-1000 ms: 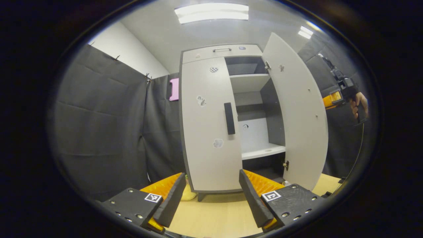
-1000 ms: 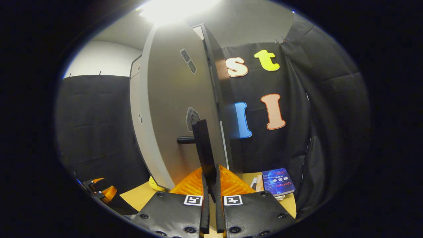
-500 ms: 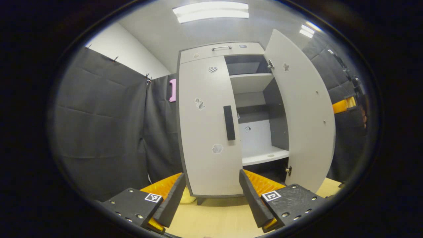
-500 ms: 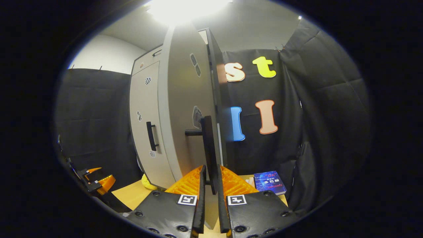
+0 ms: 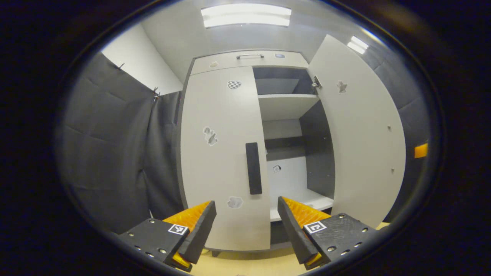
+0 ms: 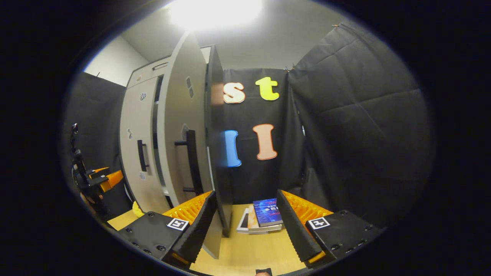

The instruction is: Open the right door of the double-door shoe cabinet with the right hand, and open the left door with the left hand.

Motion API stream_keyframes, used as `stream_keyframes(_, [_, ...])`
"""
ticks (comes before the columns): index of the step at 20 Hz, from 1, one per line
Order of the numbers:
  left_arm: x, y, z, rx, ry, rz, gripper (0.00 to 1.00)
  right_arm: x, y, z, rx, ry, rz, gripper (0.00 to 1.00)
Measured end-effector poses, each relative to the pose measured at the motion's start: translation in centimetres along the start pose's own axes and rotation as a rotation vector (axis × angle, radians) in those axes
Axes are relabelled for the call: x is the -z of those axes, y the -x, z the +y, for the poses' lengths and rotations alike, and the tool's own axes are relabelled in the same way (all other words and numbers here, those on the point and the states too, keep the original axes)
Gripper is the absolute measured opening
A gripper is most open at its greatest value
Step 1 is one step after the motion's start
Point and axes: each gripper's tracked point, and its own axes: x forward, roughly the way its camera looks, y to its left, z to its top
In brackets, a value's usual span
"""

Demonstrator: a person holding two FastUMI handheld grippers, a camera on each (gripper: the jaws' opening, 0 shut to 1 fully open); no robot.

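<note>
Facing left door [image 5: 222, 153], jaws apart.

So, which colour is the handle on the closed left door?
Black. The handle on the left door shows best in the left gripper view.

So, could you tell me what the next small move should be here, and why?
Probably ease the open left gripper forward to straddle the left door's handle. The right door stands open, the left door is shut, and the handle lies ahead, above its fingers.
</note>
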Motion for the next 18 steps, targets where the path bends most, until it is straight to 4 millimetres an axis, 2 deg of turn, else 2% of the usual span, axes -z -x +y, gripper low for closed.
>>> stream_keyframes(3, [-1.4,-3.4,-0.4,0.015,0.018,-0.018,0.93,0.6,0.6,-2.0,0.096,-0.008,0.017,0.98])
stream_keyframes(5, [-1.8,-5.6,-0.1,0.018,0.024,-0.024,0.93,1.2,1.6,-2.7,0.143,-0.030,0.039,0.98])
stream_keyframes(11, [-0.6,-11.7,-0.4,0.060,0.069,0.029,0.94,4.2,2.5,-5.1,0.264,-0.074,0.106,0.98])
stream_keyframes(14, [0.0,-13.8,-0.4,0.060,0.050,0.045,0.94,5.6,3.0,-6.2,0.301,-0.120,0.138,0.98])
stream_keyframes(17, [0.1,-15.2,-1.3,0.089,0.030,0.043,0.94,6.3,3.0,-6.7,0.319,-0.134,0.147,0.98])
stream_keyframes(18, [0.0,-15.5,-1.4,0.086,0.026,0.037,0.88,6.4,3.0,-6.8,0.324,-0.129,0.147,0.98])
